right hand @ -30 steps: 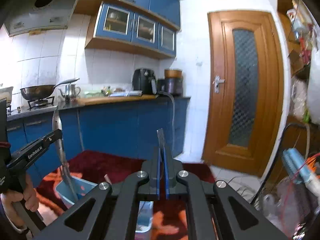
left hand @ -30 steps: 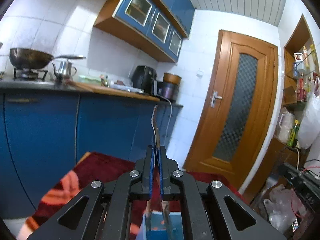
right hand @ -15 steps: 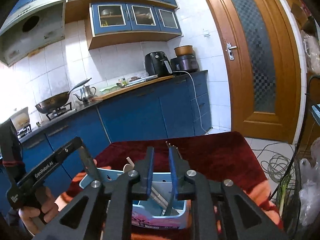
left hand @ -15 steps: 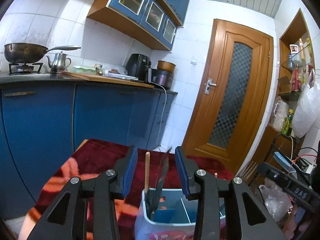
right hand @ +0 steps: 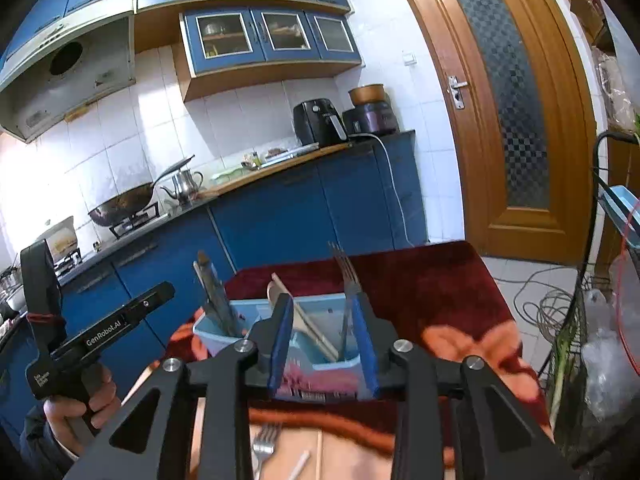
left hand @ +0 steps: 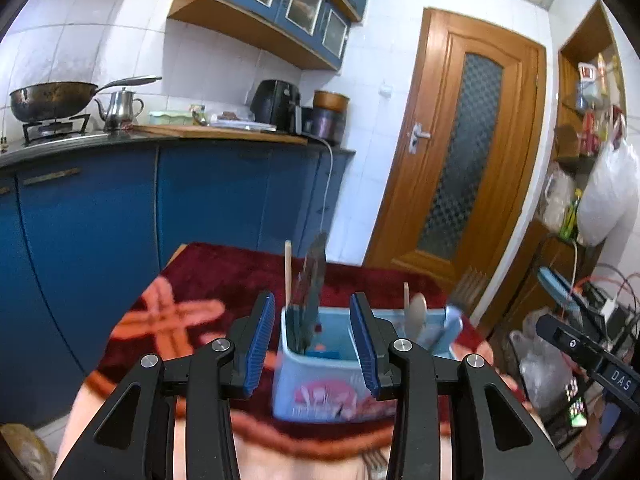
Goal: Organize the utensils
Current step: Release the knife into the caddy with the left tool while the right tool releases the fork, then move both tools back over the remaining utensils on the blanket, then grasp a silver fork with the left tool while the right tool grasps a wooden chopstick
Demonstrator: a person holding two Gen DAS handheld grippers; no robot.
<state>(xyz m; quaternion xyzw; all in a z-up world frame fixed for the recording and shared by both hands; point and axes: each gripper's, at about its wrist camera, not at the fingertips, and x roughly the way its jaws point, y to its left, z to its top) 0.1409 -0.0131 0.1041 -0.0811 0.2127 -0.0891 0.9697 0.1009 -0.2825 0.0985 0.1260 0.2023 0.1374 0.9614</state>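
A light blue divided utensil holder [left hand: 320,380] stands on a red patterned cloth [left hand: 224,280]. It shows in the right wrist view [right hand: 316,376] too. A knife [left hand: 312,284] and a wooden stick stand in its left compartment. A spoon [left hand: 416,312] and a fork [right hand: 348,280] stand in the right compartments. My left gripper [left hand: 312,344] is open and empty, just in front of the holder. My right gripper [right hand: 322,348] is open and empty, over the holder's near side. Another fork [right hand: 262,444] lies on the table below the right gripper.
Blue kitchen cabinets [left hand: 100,232] with a wok [left hand: 52,100], kettle and air fryer [left hand: 276,106] stand behind the table. A wooden door [left hand: 460,160] is at the right. Cluttered shelves, bags and cables [right hand: 560,308] lie to the right of the table.
Both grippers opened, letting the knife and the fork stand in the holder. Both have drawn back and tilted down, so the holder shows more fully.
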